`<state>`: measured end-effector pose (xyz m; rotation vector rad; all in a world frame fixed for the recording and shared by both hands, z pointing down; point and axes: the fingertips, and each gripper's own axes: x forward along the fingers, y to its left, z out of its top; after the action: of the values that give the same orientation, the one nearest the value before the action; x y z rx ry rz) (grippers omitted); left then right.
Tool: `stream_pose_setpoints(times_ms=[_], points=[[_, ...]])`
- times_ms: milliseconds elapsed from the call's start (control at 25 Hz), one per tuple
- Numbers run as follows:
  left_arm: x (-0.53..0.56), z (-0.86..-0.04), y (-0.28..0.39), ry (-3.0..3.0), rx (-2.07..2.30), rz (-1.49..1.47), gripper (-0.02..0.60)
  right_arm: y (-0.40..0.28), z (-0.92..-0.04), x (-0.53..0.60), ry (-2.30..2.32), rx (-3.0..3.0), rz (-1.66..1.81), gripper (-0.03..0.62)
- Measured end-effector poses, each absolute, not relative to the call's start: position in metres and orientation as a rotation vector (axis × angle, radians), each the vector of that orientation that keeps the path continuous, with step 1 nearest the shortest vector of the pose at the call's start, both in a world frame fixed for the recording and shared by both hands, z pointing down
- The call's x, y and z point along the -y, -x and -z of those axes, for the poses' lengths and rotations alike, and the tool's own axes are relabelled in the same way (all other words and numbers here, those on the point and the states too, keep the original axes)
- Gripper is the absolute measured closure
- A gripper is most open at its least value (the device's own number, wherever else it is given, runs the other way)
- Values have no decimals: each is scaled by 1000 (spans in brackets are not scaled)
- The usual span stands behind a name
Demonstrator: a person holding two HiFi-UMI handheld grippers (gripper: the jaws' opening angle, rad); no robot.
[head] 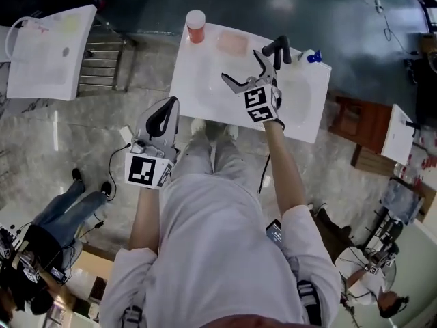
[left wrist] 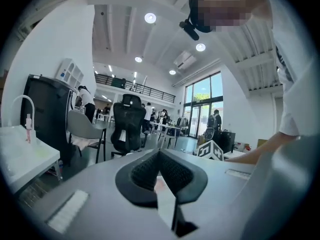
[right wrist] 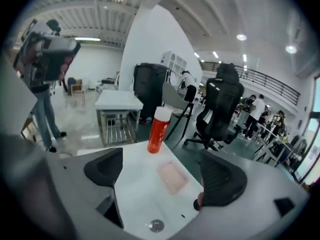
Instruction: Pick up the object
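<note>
Pink bar (head: 232, 43) lies flat on the white sink top (head: 186, 80) in the head view, just ahead of the right gripper (head: 254, 60) and nearer its left jaw, with nothing touching it. That gripper hangs over the basin with its jaws spread wide and nothing held between them. A red bottle (head: 195, 27) with a pale cap stands upright beyond the bar, farther from the gripper, at the sink's corner. A small blue-capped thing (head: 313, 57) sits off the right jaw's outer side. The left gripper (head: 165, 115) is held off the sink, on the near side of its edge beside the person's leg, well apart from the bar.

In the left gripper view, the left gripper (left wrist: 160, 170) points out into the room, away from the sink. Its two ribbed pads are pressed together, gripping nothing. Past them stands a black office chair (left wrist: 127, 126), and off to the right shows the marker cube (left wrist: 210, 149) of the other gripper.

In the right gripper view, the right gripper (right wrist: 161, 159) has its jaws far apart and empty. The pink bar (right wrist: 172, 178) lies on the sink top (right wrist: 132, 189) in the gap between the two pads — below and ahead of them, nearer the right one, clear of both. The red bottle (right wrist: 159, 129) stands upright beyond the bar, roughly in line with the middle of the gap. The drain (right wrist: 156, 226) shows close under the gripper.
</note>
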<state>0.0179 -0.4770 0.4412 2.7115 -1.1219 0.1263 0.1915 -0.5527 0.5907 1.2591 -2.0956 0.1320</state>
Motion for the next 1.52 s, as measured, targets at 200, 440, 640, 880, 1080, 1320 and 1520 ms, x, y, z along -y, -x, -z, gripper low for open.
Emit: stream_pose_setpoints(times_ms=[200,440,640,880,1080,1320,1520], points=[[488,-470,-2,-2605,1217,-194,581,-203,-696,582,-936,1942,-135,149],[499,-497,16,-2510,1260,-232,581,-207,-765,604,-735,1822,-129,178],[513,-496,23,-2500,1277,-224,581,-210,-797,611,-640,1760,-172,249],[520,-495,27,-2504,1284,-220,581,-220,-813,612,-620,1706,-165,389],[520,-491,34,-2514,1286,-220,581,-220,-807,611,-642,1688,-126,477],[521,-491,37,-2529,1288,-237,581,-219,-807,604,-665,1711,-123,491],[519,-486,36,-2558,1274,-234,581,-211,-778,598,-776,1810,-204,530]])
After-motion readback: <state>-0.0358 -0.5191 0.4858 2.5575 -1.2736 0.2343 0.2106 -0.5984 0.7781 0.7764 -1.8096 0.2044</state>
